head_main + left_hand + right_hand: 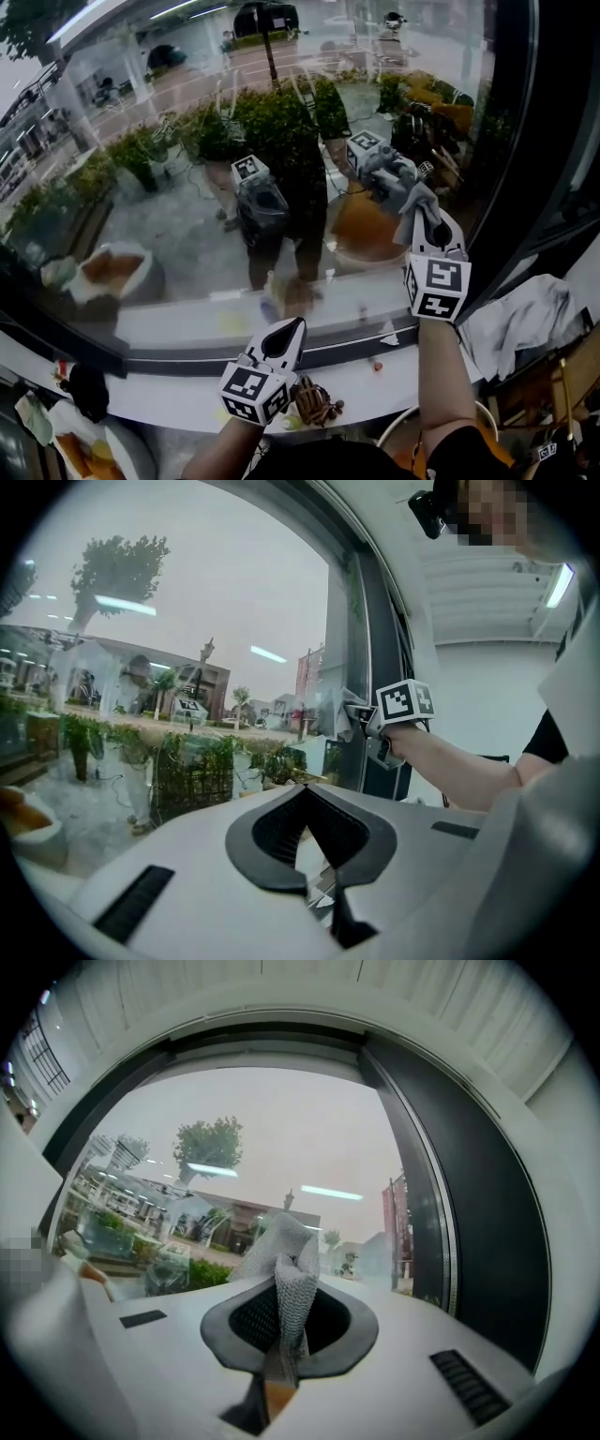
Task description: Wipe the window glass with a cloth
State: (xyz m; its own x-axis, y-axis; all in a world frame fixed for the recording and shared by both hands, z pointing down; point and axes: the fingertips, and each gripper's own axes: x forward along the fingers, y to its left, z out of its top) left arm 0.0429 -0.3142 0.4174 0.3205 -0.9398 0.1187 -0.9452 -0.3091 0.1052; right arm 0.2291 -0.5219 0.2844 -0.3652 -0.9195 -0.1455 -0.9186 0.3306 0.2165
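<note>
Right hand-held gripper (427,223) clamps the grey cloth (416,199), held up at the window glass (187,187).

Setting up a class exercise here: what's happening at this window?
A person holds a gripper in each hand. The right gripper is shut on a grey cloth, held up at the window glass near its right frame. The left gripper is shut on nothing, low over the white sill.
</note>
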